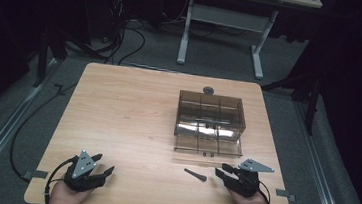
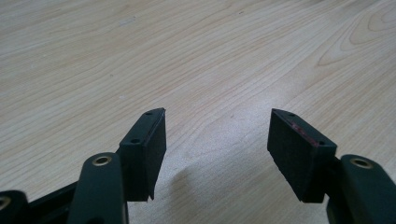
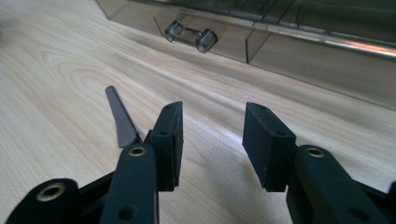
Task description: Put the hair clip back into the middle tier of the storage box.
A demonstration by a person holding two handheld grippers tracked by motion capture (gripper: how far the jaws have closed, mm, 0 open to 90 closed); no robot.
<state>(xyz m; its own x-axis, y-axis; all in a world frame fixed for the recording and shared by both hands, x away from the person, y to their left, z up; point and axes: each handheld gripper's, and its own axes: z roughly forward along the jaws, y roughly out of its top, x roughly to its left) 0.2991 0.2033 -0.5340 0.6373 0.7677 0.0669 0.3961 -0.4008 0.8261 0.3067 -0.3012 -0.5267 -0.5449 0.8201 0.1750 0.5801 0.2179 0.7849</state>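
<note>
Your wooden table (image 1: 133, 107) carries a smoky clear compartment box (image 1: 210, 116) on its right half, its shallow drawer (image 1: 208, 145) pulled out toward you, clear handle (image 3: 191, 35) facing your right gripper. Your left gripper (image 1: 101, 170) rests at the near left edge, jaws spread wide over bare wood. Your right gripper (image 1: 223, 172) sits near the right edge, jaws parted and empty. Just left of it lies a small dark wedge-shaped strip (image 1: 195, 174), flat, long axis roughly left-right, tapered end pointing left.

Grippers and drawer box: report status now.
Left gripper open, empty, over bare table. Right gripper open, empty, beside the dark wedge. Drawer box, bottom drawer partly out. Nothing in the way.
</note>
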